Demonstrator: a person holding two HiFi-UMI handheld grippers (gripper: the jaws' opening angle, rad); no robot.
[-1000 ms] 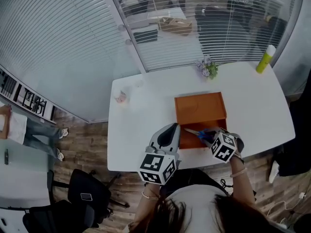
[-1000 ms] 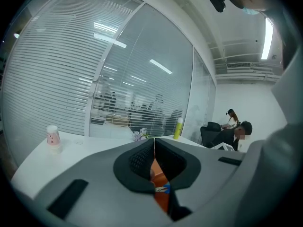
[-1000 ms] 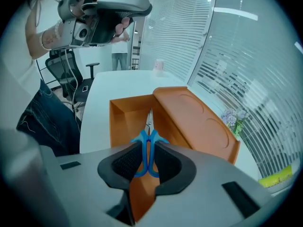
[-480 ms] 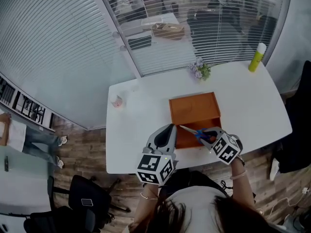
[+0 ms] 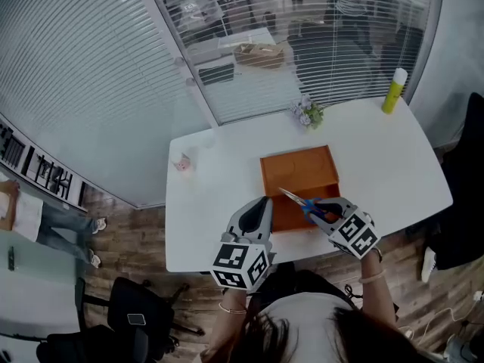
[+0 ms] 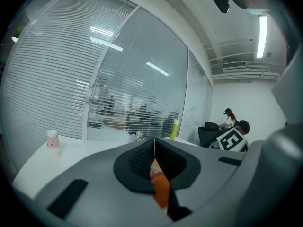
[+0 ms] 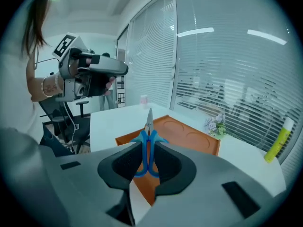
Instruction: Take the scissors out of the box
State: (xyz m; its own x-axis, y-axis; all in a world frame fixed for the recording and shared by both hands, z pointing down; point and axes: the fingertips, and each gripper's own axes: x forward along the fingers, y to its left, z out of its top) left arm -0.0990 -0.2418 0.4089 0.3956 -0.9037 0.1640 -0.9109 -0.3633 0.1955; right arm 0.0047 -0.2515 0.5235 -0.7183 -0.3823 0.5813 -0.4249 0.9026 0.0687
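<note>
The orange box [image 5: 299,174] lies open on the white table [image 5: 386,172]. My right gripper [image 5: 324,212] is shut on the blue handles of the scissors [image 5: 308,205] and holds them above the box's front part, blades closed and pointing up-left. In the right gripper view the scissors [image 7: 147,143] stand upright between the pads, with the box [image 7: 187,135] beneath. My left gripper [image 5: 262,205] is at the box's left wall. In the left gripper view its jaws close on a thin orange edge of the box [image 6: 161,192].
A small pink and white cup [image 5: 183,162] stands at the table's left, a bunch of flowers [image 5: 306,113] at the back edge and a yellow-green bottle [image 5: 392,91] at the back right corner. Glass walls with blinds rise behind. An office chair [image 5: 136,316] stands on the floor at the left.
My right gripper has risen with the scissors and rolled, so they now hang higher over the box. The left gripper has kept its place.
</note>
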